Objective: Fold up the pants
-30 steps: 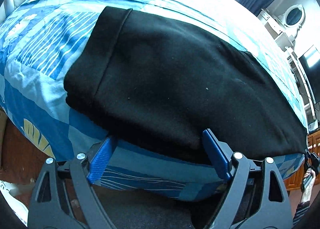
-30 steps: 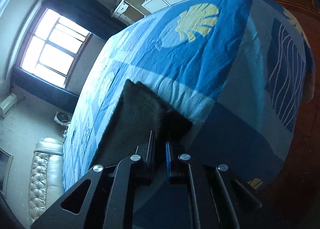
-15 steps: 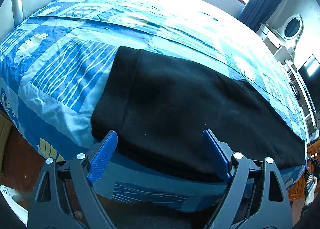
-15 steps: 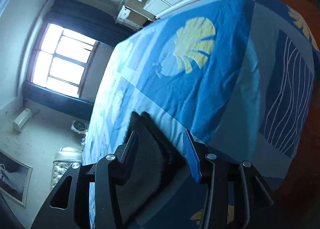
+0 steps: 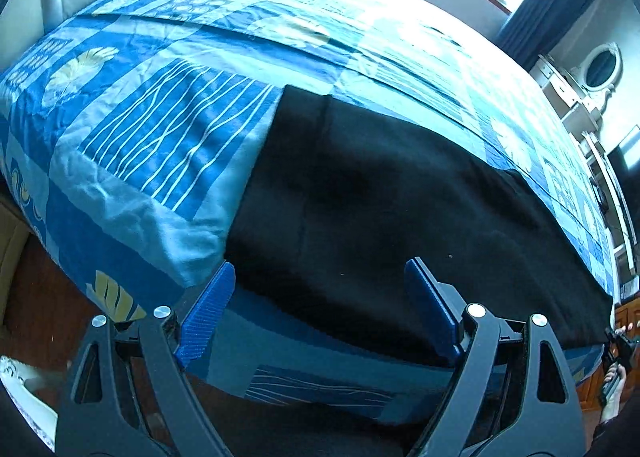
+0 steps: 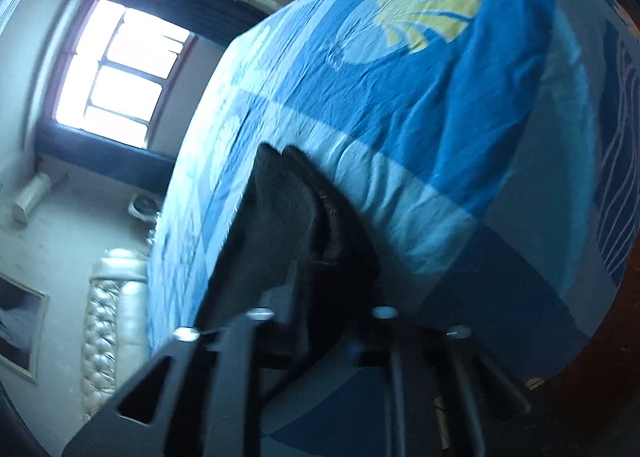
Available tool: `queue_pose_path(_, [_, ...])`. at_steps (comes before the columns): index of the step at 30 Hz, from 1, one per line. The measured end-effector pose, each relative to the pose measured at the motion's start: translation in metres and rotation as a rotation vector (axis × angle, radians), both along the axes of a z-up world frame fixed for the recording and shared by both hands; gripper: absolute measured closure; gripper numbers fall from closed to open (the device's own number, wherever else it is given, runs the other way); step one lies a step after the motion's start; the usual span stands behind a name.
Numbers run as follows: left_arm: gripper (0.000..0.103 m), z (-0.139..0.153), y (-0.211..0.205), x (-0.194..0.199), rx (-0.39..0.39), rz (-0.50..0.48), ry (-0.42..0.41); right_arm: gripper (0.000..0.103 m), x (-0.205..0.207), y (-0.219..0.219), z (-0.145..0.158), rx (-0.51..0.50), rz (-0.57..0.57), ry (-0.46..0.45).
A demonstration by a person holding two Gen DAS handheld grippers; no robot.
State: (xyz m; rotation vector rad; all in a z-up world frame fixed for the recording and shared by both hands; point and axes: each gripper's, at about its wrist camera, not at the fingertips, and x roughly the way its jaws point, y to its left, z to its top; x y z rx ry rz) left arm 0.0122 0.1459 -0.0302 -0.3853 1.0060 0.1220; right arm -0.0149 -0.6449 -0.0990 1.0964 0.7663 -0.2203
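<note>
Black pants (image 5: 392,217) lie flat along the near edge of a bed with a blue patterned quilt (image 5: 168,129). Their waistband end is at the left. My left gripper (image 5: 320,305) is open and empty, just off the pants' near edge, its blue pads (image 5: 206,309) clear of the cloth. In the right wrist view the other end of the pants (image 6: 288,225) lies on the quilt (image 6: 420,105). My right gripper (image 6: 320,297) is blurred and wide open around that end, touching nothing that I can make out.
A white padded headboard (image 6: 108,317) stands at the bed's far end. A window (image 6: 116,85) with dark curtains is behind the bed. White cabinets and an oval mirror (image 5: 600,69) stand at the right. Brown wooden floor (image 5: 36,297) runs below the bed edge.
My left gripper pulled back from the pants, staying open. My right gripper, shut on the pants' end a second ago, opened and let go; it is now moving and blurred.
</note>
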Motion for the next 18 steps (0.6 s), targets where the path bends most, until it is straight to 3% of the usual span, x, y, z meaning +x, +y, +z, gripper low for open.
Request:
queue_pose_path(4, [0.017, 0.003, 0.007, -0.006, -0.022, 0.016, -0.005, 0.092, 0.003, 0.006, 0.035, -0.012, -0.013, -0.094])
queue_pose_path(8, [0.017, 0.011, 0.005, -0.011, 0.009, -0.003, -0.013, 0.092, 0.018, 0.019, 0.076, -0.049, 0.033, -0.145])
queue_pose_path(12, [0.016, 0.019, -0.003, -0.015, 0.068, -0.021, -0.025, 0.092, 0.040, 0.049, 0.124, -0.094, 0.113, -0.214])
queue_pose_path(18, [0.016, 0.018, -0.018, -0.020, 0.057, -0.072, -0.019, 0.092, 0.059, 0.106, 0.180, -0.166, 0.258, -0.291])
